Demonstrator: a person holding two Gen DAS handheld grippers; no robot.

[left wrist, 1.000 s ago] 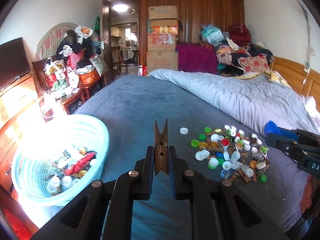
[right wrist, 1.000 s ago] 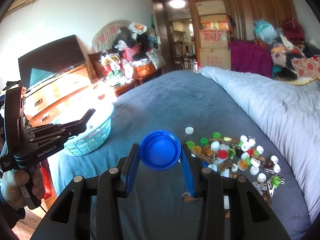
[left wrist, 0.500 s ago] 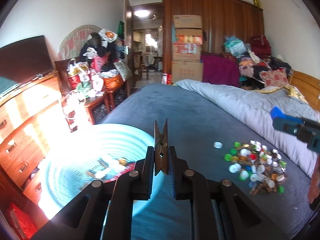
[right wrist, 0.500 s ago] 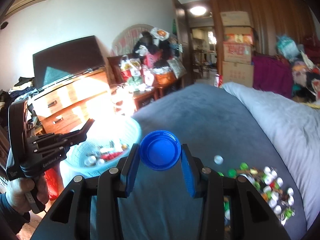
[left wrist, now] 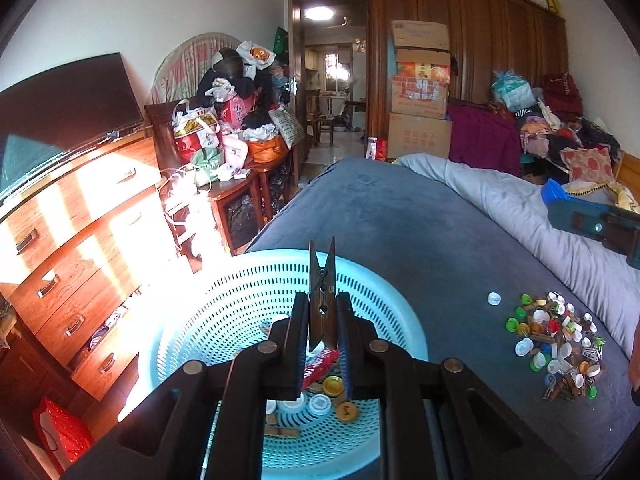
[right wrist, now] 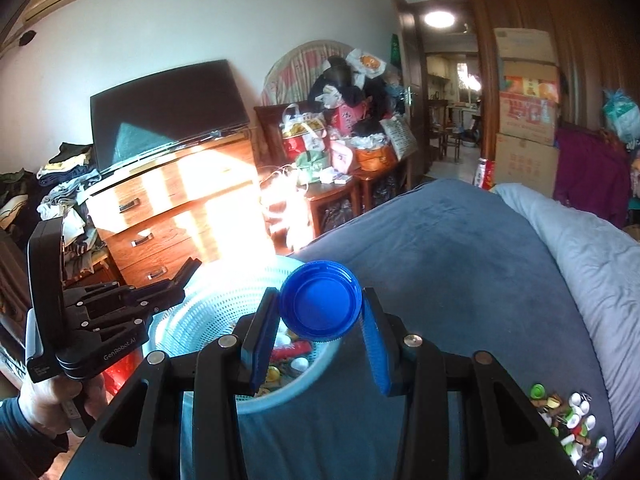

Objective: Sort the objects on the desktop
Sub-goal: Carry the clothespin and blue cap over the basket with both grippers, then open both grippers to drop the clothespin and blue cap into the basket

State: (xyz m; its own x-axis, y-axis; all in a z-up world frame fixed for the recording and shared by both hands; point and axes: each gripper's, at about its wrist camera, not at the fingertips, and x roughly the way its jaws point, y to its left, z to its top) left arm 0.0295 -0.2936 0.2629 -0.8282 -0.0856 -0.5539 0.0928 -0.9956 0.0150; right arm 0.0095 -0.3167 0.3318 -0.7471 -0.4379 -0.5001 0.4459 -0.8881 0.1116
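Observation:
My left gripper (left wrist: pixel 321 344) is shut on a brown wooden clothespin (left wrist: pixel 321 300), which stands upright above the light blue perforated basket (left wrist: pixel 384 312). Caps and a red wrapper lie on the basket's floor. In the right wrist view my right gripper (right wrist: pixel 320 322) is shut on a large blue bottle cap (right wrist: pixel 320 300), held over the near rim of the same basket (right wrist: pixel 212 308). The left gripper (right wrist: pixel 182 276), held in a person's hand, shows at that view's left side. A pile of mixed caps and clothespins (left wrist: pixel 556 340) lies on the blue bedspread at the right.
A lone white cap (left wrist: pixel 494 299) lies apart from the pile. A wooden chest of drawers (left wrist: pixel 80 240) with a television stands left of the bed. Cluttered side tables, stacked cardboard boxes (left wrist: pixel 420 92) and a wardrobe fill the back. A grey quilt (left wrist: pixel 540 216) covers the bed's right side.
Both grippers swung left from the pile to over the basket, each keeping its grip. The basket now sits directly under the clothespin and the blue cap.

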